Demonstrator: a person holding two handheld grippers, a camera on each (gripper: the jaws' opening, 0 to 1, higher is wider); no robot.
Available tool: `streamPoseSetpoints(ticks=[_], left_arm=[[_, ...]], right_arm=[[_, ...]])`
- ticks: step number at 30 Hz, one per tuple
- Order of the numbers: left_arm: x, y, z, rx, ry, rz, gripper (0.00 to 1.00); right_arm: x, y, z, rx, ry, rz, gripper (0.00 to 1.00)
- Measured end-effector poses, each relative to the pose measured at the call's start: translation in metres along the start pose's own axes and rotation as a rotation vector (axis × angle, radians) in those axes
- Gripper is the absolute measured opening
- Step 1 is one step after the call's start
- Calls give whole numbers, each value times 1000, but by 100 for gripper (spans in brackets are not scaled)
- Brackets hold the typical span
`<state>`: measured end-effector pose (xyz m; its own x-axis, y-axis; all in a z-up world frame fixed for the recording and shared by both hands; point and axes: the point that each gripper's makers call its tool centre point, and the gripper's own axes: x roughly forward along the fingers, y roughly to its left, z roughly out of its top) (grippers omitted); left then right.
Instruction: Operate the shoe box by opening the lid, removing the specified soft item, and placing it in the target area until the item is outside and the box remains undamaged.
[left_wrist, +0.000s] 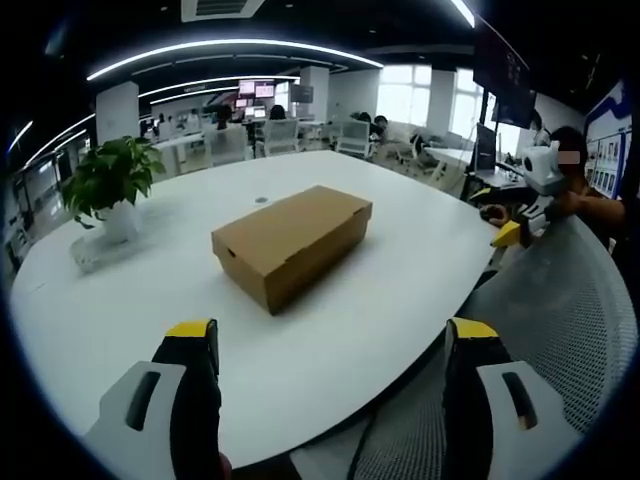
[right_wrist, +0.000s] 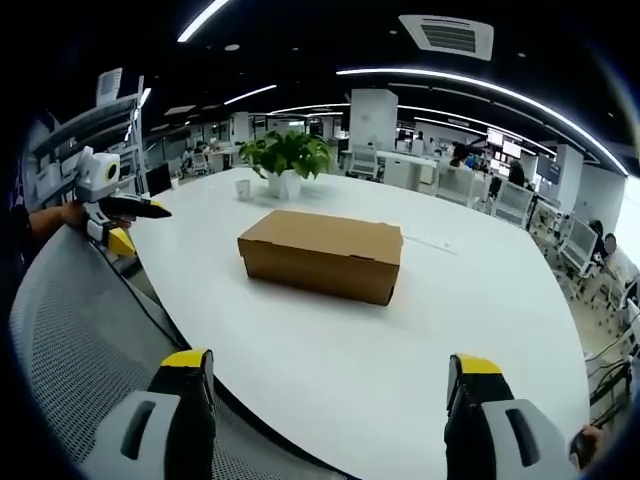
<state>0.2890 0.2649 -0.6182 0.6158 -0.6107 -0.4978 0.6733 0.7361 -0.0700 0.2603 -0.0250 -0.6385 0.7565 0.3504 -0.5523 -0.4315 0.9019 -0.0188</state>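
The plain brown cardboard shoe box (left_wrist: 292, 243) (right_wrist: 322, 253) sits with its lid down near the middle of the white oval worktop (left_wrist: 390, 290) (right_wrist: 470, 320). A leafy green plant in a white pot (left_wrist: 108, 190) (right_wrist: 285, 160) stands well apart from it, toward the far edge. My left gripper (left_wrist: 330, 345) hangs wide and empty over the near edge, above a grey mesh chair back (left_wrist: 570, 300). My right gripper (right_wrist: 330, 375) is likewise spread wide, holding nothing.

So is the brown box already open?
No, the shoe box sits on the white table with its lid flat and closed, and both grippers are away from it.
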Motion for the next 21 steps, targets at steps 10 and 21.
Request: streamPoseSetpoints(ticks=[10, 21], left_arm=[[0, 1, 0, 1, -3, 5, 91], [-1, 0, 0, -3, -4, 10, 91]], right_arm=[[-1, -1, 3, 4, -16, -7, 97], [-2, -1, 3, 5, -19, -4, 97]])
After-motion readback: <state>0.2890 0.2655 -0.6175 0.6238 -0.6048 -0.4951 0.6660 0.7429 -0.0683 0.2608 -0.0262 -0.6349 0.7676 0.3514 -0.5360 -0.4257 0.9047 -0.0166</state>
